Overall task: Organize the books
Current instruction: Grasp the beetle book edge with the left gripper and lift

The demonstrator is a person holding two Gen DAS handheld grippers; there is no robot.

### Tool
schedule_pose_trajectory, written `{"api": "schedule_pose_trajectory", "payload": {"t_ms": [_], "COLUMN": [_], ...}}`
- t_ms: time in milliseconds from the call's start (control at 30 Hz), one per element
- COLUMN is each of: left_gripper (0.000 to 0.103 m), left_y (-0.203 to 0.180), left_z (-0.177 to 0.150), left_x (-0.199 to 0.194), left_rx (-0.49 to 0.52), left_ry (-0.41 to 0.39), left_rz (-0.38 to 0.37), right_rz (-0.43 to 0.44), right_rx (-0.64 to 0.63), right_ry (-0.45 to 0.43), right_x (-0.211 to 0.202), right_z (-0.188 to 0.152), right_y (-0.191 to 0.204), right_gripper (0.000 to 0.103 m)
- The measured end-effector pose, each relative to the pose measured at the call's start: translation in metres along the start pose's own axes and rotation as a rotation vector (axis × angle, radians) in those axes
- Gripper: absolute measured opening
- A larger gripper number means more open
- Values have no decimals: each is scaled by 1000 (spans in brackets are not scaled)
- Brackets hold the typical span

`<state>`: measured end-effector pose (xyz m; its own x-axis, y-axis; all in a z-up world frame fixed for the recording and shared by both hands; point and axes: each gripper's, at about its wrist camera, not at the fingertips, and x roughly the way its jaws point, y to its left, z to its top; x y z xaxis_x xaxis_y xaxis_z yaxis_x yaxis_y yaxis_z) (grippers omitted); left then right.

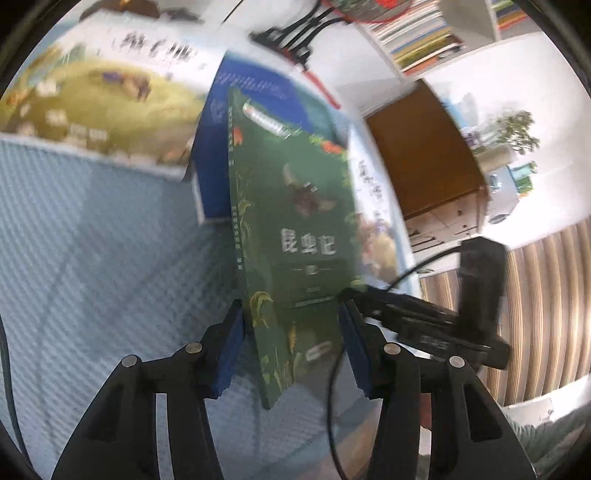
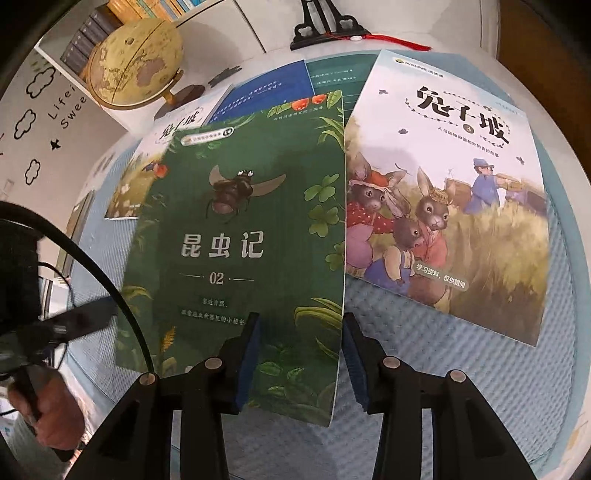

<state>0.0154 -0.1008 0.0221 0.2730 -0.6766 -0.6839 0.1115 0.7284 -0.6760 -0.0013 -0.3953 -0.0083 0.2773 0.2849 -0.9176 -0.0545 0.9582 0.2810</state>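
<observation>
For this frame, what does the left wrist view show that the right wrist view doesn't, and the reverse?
Only the left wrist view: a bookshelf, a wooden door and striped flooring. Only the right wrist view: a globe and a hand. Both: the green insect book, which sits between the fingers of the left tool and the right tool, plus a rabbit book and the blue mat.

Black linkage arms on both grippers, each with round silver pivot screws. Blue pads line the fingers [image 2: 251, 365], and a black cable [image 1: 334, 398] loops past.
</observation>
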Motion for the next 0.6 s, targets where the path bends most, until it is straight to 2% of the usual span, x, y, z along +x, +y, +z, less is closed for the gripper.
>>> {"api": "schedule_pose_trajectory", "payload": {"t_ms": [67,167,200,300,400,533,600], "left_gripper": [44,28,19,15,14,14,14], "left_y": [2,3,6,15,20,22,21], "left_z": [-4,-5,-4,-2,-1,3,4], "left_x": [10,14,15,15,14,14,17], "left_rx": [3,-5,-21,-86,-117,-170,-187], "left_ry": [10,15,16,36,57,80,88], "left_rz": [29,45,39,-51,-112,-206,-230], "right_rz": [-3,0,12,49,60,120,138], "right_rx": [0,13,25,31,34,69,73], "right_ry": [-4,4,15,63,58,17,-1], "right_x": [-1,0,0,-5,-12,-12,-10], "right_z": [-1,1,1,-1,-13,-13,-8], "right_y": [0,0,-1,-7,-16,-22,-20], "right_gripper": [43,44,47,55,56,55,49]}}
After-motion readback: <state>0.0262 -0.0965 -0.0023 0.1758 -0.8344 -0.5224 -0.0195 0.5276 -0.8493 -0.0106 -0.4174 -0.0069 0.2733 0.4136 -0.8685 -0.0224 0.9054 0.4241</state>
